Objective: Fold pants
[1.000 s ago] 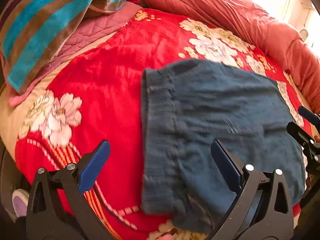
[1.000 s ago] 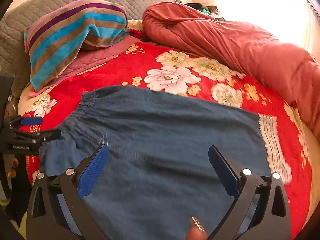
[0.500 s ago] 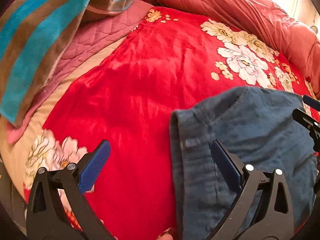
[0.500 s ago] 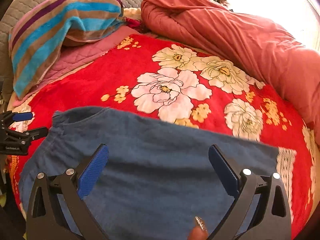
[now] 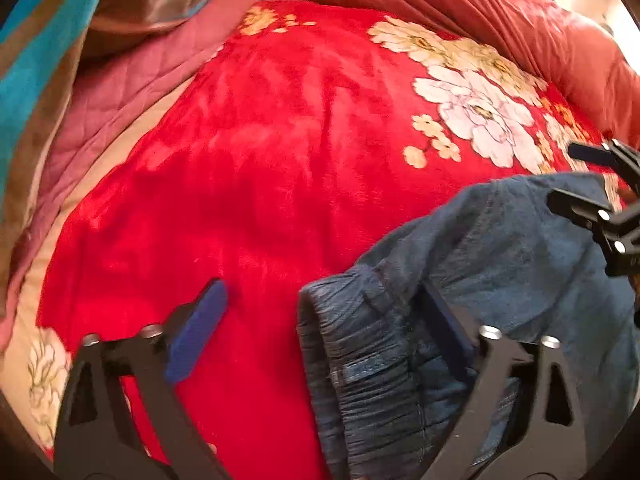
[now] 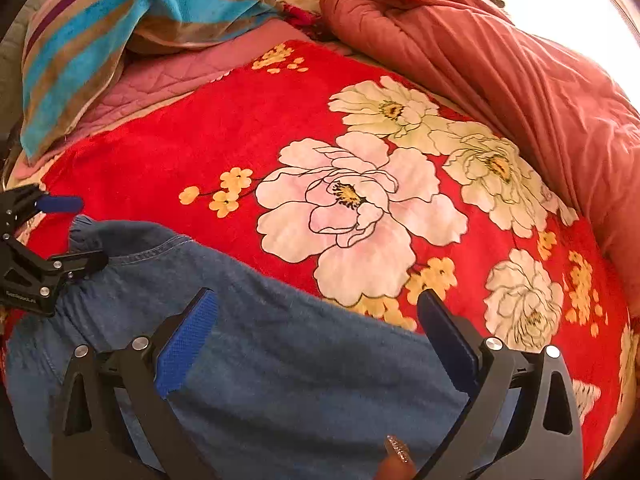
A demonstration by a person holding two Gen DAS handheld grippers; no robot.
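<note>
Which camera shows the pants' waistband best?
Left wrist: the gathered waistband fills the lower middle, its ribbing plain, beside the open left gripper. The right wrist view shows only a bit of it at the far left, mostly plain denim.

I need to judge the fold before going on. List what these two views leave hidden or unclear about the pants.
- Lower part of the pants: cut off by the bottom edge in the right wrist view, partly behind the right gripper.
- Waistband: the left gripper covers part in the left wrist view; blurred.
- Layers, folded or not: cannot tell.
- Red floral blanket beneath the pants: hidden.
</note>
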